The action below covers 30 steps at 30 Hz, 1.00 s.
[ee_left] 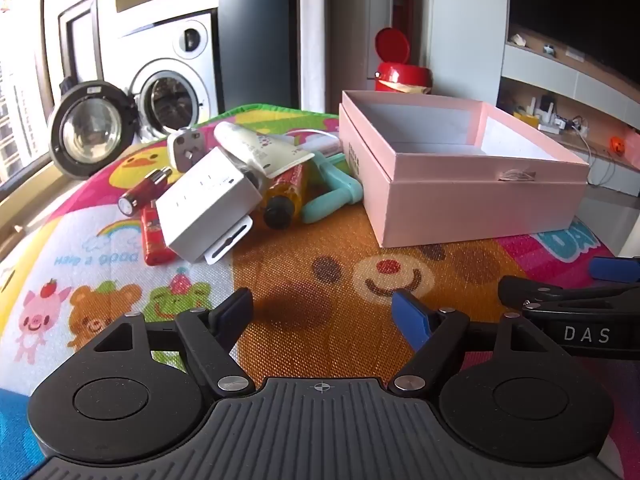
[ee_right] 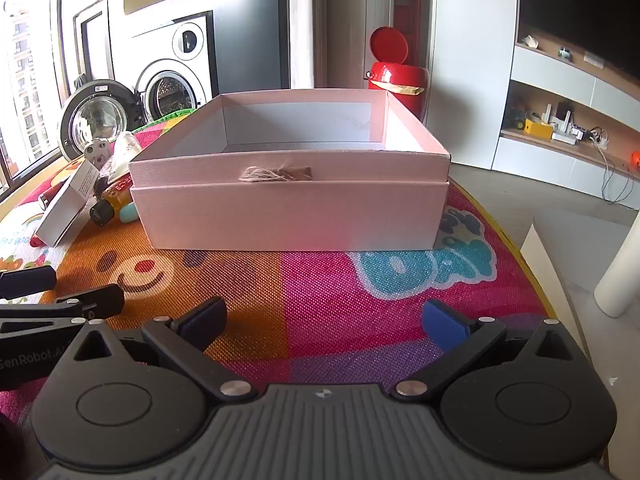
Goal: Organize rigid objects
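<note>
Both grippers hover with jaws spread wide and nothing between them over the colourful cartoon-printed play mat [ee_left: 320,248] covering the tabletop. The left gripper [ee_left: 326,312] points at a heap ahead and to its left: a white rectangular plastic box [ee_left: 204,208], a red metallic cylinder [ee_left: 142,194], a cream squeeze tube [ee_left: 260,148], an amber bottle with a black cap [ee_left: 282,198] and a mint-green plastic handle [ee_left: 332,192]. Straight ahead of the right gripper [ee_right: 324,316] sits the open pink cardboard box [ee_right: 288,216], its inside bare. Beyond it stands a red lidded bin [ee_right: 396,76].

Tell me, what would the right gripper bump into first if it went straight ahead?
Probably the mat: the right gripper tilts downward. If it cleared that, the pink box comes next.
</note>
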Tool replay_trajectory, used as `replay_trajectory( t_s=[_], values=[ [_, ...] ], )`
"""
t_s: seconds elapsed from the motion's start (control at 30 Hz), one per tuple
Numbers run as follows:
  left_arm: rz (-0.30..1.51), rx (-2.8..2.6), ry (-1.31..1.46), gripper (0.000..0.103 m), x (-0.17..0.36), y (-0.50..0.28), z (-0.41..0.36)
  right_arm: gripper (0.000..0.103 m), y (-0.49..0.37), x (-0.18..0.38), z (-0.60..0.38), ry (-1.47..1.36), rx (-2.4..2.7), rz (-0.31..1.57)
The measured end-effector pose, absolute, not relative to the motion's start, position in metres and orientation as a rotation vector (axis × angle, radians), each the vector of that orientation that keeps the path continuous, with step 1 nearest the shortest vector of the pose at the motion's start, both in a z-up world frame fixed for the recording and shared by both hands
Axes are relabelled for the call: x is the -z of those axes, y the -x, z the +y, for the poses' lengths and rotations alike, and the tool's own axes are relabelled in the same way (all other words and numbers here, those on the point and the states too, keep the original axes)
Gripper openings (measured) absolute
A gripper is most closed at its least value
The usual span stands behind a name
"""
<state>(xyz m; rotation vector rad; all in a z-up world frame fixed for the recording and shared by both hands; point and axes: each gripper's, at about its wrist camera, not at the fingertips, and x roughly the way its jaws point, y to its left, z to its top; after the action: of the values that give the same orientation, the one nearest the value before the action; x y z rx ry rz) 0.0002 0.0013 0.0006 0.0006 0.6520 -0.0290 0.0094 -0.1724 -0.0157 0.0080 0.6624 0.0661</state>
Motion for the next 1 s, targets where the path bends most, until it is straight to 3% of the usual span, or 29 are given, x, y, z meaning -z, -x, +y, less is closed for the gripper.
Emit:
replay_trajectory(
  t_s=[1.0],
  values=[
    [0.651, 0.025, -0.012, 0.082, -0.0004, -0.0002, 0.0012, 0.103, -0.0087, 0.0144, -0.1736, 0.0, -0.063, 0.661]
  ],
)
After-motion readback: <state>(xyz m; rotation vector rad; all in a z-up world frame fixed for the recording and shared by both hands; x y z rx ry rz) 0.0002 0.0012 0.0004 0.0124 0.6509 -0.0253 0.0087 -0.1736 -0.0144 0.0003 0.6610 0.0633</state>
